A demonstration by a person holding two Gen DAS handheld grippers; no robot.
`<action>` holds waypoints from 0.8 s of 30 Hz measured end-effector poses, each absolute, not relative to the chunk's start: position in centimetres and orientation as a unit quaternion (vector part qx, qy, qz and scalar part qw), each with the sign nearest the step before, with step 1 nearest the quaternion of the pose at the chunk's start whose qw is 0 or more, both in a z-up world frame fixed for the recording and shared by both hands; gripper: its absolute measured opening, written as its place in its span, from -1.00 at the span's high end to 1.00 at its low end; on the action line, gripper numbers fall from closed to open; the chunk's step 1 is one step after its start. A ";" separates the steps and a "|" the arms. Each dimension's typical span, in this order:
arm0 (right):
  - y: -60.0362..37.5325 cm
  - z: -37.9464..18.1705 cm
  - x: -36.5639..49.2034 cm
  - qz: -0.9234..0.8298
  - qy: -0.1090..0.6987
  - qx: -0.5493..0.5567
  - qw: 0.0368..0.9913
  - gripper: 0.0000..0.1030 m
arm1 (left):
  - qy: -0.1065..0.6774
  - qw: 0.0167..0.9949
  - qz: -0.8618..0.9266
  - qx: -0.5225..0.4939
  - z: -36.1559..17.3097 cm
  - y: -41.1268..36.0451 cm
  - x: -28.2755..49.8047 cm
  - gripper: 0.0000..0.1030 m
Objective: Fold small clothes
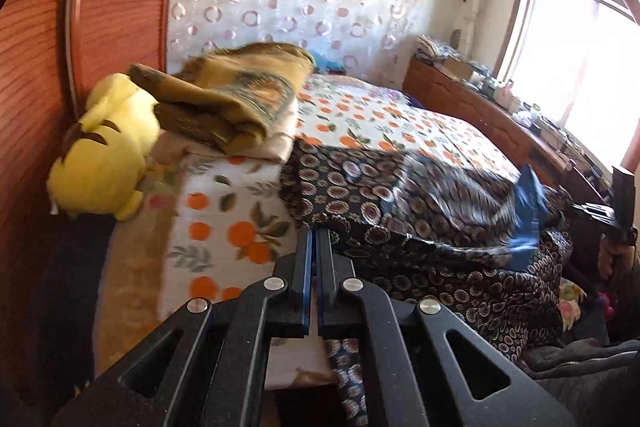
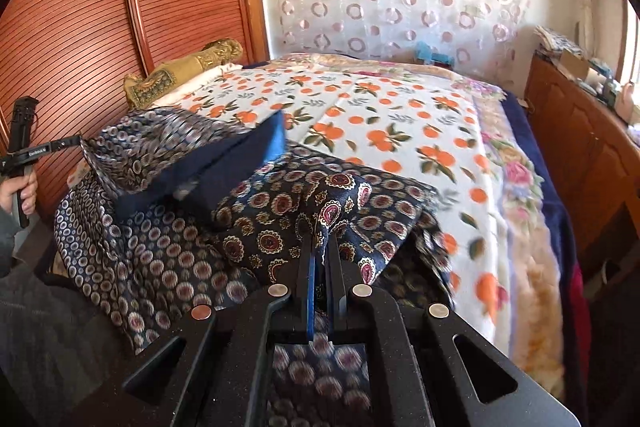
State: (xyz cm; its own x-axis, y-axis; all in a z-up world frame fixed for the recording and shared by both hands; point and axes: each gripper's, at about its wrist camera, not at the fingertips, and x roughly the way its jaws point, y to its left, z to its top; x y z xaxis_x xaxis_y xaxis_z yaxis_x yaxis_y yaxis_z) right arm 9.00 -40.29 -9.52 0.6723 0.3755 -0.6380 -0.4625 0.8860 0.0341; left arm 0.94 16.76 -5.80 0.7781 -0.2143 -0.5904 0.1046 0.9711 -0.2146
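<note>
The garment (image 2: 288, 211), dark navy with paisley medallions, lay bunched at the near edge of the bed (image 2: 400, 115), part of it lifted and blurred, showing a plain blue lining. The right gripper (image 2: 320, 251) was clenched on a fold of that cloth, its jaws pressed together with fabric pinched between them. The left gripper (image 1: 317, 239) was likewise clamped tight on the garment's edge at the opposite side; from the right wrist view it appeared far left, held in a hand (image 2: 22, 191). Judging by this, the step was carrying one layer over to make a fold. To do it well, both grips should travel together at matching height, keeping the edge taut so the slippery cloth lands flat and aligned, not twisted. A brown blanket (image 1: 232, 95) and a yellow plush (image 1: 108, 147) lay well apart, by the headboard (image 1: 36, 47).
</note>
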 end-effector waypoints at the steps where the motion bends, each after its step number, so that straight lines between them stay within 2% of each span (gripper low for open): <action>1: -40.8 -9.3 8.4 0.227 0.335 -0.063 0.913 0.94 | 0.319 0.940 -0.081 -0.087 -5.5 17.3 0.6 0.95; 5: -41.6 -8.0 5.2 0.222 0.335 -0.079 0.912 0.94 | 0.301 0.947 -0.068 -0.091 -4.4 18.4 -0.9 0.95; 11: -41.4 -5.5 2.4 0.223 0.332 -0.090 0.912 0.93 | 0.318 0.943 -0.066 -0.072 -4.8 18.8 -1.9 0.95; 17: -41.6 -7.3 2.0 0.214 0.367 -0.066 0.903 0.93 | 0.343 0.934 -0.069 -0.075 -6.9 18.4 -1.6 0.94; 19: -41.8 -7.5 2.0 0.212 0.375 -0.056 0.901 0.75 | 0.345 0.933 -0.079 -0.073 -6.8 18.1 -1.8 0.94; 23: -42.5 -6.2 2.1 0.218 0.361 -0.034 0.906 0.55 | 0.341 0.934 -0.086 -0.063 -6.2 17.6 -2.1 0.93; 24: -42.8 -5.5 1.9 0.218 0.352 -0.030 0.910 0.40 | 0.337 0.936 -0.085 -0.062 -6.0 17.5 -2.1 0.69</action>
